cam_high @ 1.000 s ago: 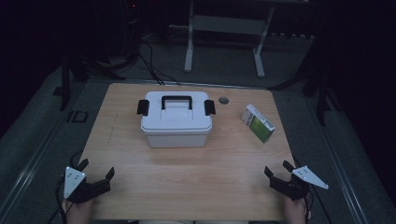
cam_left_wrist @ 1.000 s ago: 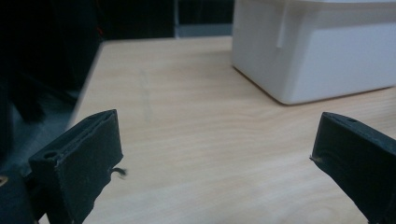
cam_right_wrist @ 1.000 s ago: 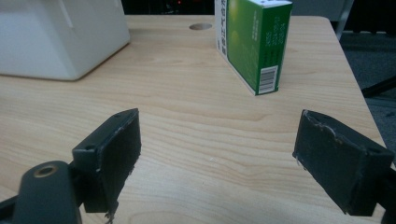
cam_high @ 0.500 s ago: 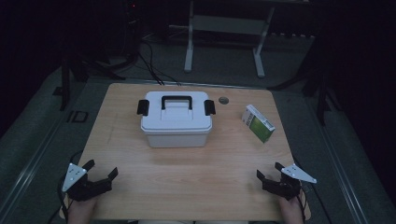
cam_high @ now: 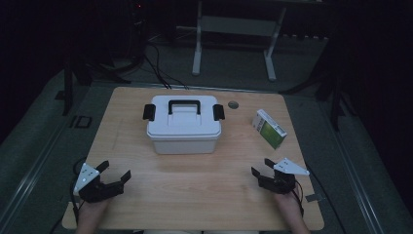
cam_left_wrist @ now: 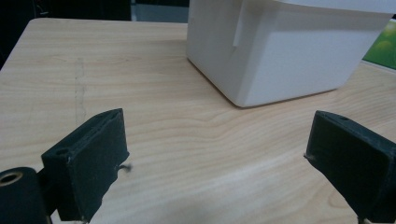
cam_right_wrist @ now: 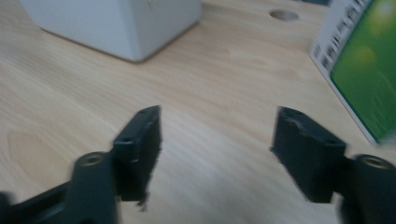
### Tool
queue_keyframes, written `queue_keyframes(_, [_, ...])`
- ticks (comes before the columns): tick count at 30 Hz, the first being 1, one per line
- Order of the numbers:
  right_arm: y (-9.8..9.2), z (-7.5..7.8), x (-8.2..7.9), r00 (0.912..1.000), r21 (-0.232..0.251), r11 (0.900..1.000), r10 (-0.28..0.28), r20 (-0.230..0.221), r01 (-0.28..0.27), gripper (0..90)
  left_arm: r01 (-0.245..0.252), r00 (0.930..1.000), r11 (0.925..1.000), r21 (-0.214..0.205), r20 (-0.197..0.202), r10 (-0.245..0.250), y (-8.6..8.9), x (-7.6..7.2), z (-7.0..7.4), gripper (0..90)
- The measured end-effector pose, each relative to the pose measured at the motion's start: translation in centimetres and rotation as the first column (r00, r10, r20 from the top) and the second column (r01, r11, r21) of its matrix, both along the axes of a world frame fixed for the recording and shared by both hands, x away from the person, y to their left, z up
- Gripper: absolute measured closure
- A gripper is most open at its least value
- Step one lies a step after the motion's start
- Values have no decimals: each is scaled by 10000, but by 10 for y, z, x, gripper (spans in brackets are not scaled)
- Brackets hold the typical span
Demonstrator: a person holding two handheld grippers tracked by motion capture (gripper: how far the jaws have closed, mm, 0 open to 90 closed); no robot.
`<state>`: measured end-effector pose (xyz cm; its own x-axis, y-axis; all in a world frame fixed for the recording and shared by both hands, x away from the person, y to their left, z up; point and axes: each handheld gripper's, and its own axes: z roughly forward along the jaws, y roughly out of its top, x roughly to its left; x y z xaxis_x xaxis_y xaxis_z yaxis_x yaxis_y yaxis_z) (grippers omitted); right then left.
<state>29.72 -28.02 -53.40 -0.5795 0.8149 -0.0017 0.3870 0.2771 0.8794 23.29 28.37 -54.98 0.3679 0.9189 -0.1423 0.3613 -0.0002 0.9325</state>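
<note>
A white lidded storage box (cam_high: 184, 124) with a black handle and black side latches stands at the table's middle back. To its right lies a small green-and-white carton (cam_high: 269, 128). My left gripper (cam_high: 116, 170) rests open at the front left, its jaws pointing toward the box (cam_left_wrist: 280, 51), with nothing between them (cam_left_wrist: 217, 140). My right gripper (cam_high: 260, 166) is open at the front right, just short of the carton (cam_right_wrist: 359, 70). Its jaws have just been closing somewhat, and only bare wood lies between them (cam_right_wrist: 217, 135). The box's corner (cam_right_wrist: 126, 23) is at that view's upper left.
The wooden table (cam_high: 204, 195) has a round cable hole (cam_high: 233, 105) behind the box. Beyond the table's far edge, a metal stand (cam_high: 234, 29) and cables are on the dark floor. A person's hands hold both grippers at the near edge.
My right gripper has shifted left and a little forward, toward the table's middle, and its jaws stand narrower than before. The left gripper has stayed nearly still.
</note>
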Motion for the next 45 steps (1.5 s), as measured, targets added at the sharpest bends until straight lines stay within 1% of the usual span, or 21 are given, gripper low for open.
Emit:
queue_keyframes(3, [9,2,8,9997,-83,9997,209,79,-209,396,80,9999,9999,90,-107,-79,-2,10,0,93])
queue_keyframes(7, [24,1,22,9986,-303,9982,512,103,-509,476,244,9997,9990,381,-54,-242,-7,25,1,224])
queue_keyframes(8, [33,-1,32,9986,-346,9980,531,26,-530,494,289,9996,9985,462,-75,-286,-9,30,1,316])
queue_keyframes(9, [33,-1,32,9986,-346,9980,531,26,-530,494,240,9997,9983,530,-114,-234,-10,33,1,316])
queue_keyframes(10, [39,-3,40,9978,-142,9978,653,-94,-655,538,463,9986,9974,559,-278,-448,-14,43,2,379])
queue_keyframes(11, [39,-3,40,9978,-142,9978,653,-94,-655,538,463,9986,9974,559,-278,-448,-14,43,2,429])
queue_keyframes(12, [42,-4,44,9975,-53,9975,702,-114,-702,569,419,9987,9968,684,-314,-398,-16,47,2,429])
queue_keyframes(15, [55,-4,61,9972,-91,9971,750,10,-749,713,613,9966,9962,622,-589,-576,-21,61,3,548])
queue_keyframes(17, [59,-3,65,9970,-11,9970,777,-47,-777,743,682,9952,9954,677,-753,-630,-24,71,5,580])
queue_keyframes(18, [62,-2,68,9976,-58,9976,695,-1,-695,805,765,9942,9946,696,-811,-708,-25,76,6,609])
queue_keyframes(20, [73,0,81,9971,-41,9971,760,-35,-760,897,874,9929,9933,750,-873,-807,-27,85,10,722])
queue_keyframes(25, [86,3,97,9968,-7,9969,782,-171,-783,898,988,9902,9945,346,-1021,-948,-30,106,16,840])
queue_keyframes(26, [92,4,105,9968,57,9970,767,-235,-766,899,1037,9893,9930,560,-1089,-972,-34,114,18,887])
queue_keyframes(28, [95,3,108,9966,0,9969,790,-242,-791,899,1161,9879,9920,492,-1090,-1102,-36,118,18,890])
queue_keyframes(29, [98,3,111,9966,5,9969,782,-259,-782,899,1051,9889,9917,736,-1128,-964,-40,124,19,890])
queue_keyframes(30, [103,3,115,9962,119,9965,825,-287,-822,898,1051,9889,9917,736,-1128,-964,-40,124,19,895])
queue_keyframes(37, [119,6,123,9937,563,9927,1088,-277,-1071,898,1284,9867,9905,497,-1067,-1226,-50,138,19,896])
queue_keyframes(39, [123,7,122,9932,488,9923,1151,-173,-1141,897,1337,9873,9893,577,-941,-1280,-53,139,21,896])
queue_keyframes(41, [125,8,122,9941,378,9935,1082,-85,-1078,899,1366,9869,9898,395,-918,-1325,-53,139,21,896])
queue_keyframes(43, [125,8,121,9940,543,9927,1089,-126,-1081,900,1503,9846,9883,253,-939,-1473,-55,138,20,897])
queue_keyframes(45, [124,7,119,9942,635,9923,1076,-96,-1067,900,1434,9860,9890,355,-911,-1397,-57,136,19,898])
